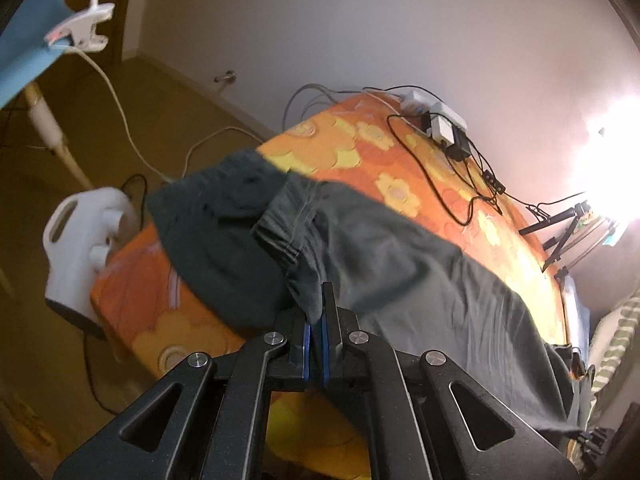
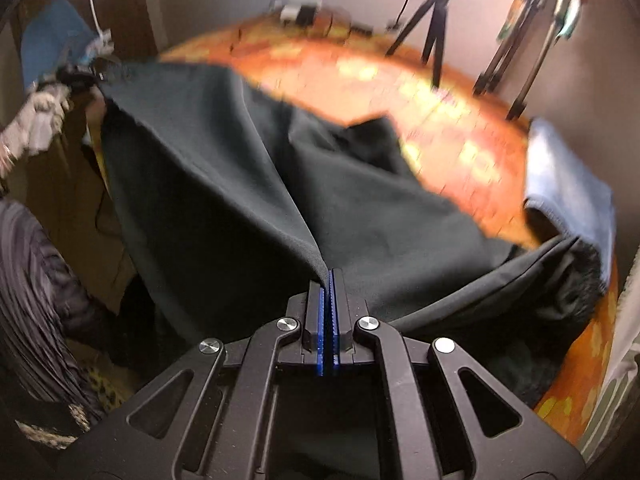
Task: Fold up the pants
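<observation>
Dark grey-green pants (image 1: 400,264) lie spread across an orange flowered bed (image 1: 360,148). Their gathered waistband (image 1: 276,232) sits just beyond my left gripper (image 1: 316,312), which is shut on a pinch of the fabric near the waist. In the right wrist view the pants (image 2: 224,184) stretch as a taut sheet from my right gripper (image 2: 330,280), shut on a fold of cloth, over to the left gripper (image 2: 86,76) at the far left, held by a gloved hand (image 2: 42,120). Part of the pants bunches at the right (image 2: 560,280).
A white power strip and black cables (image 1: 444,124) lie at the bed's far end. A white jug-shaped appliance (image 1: 84,248) stands on the floor beside the bed. Tripods (image 2: 436,28) stand by the wall. A blue folded cloth (image 2: 568,184) lies on the bed's right side.
</observation>
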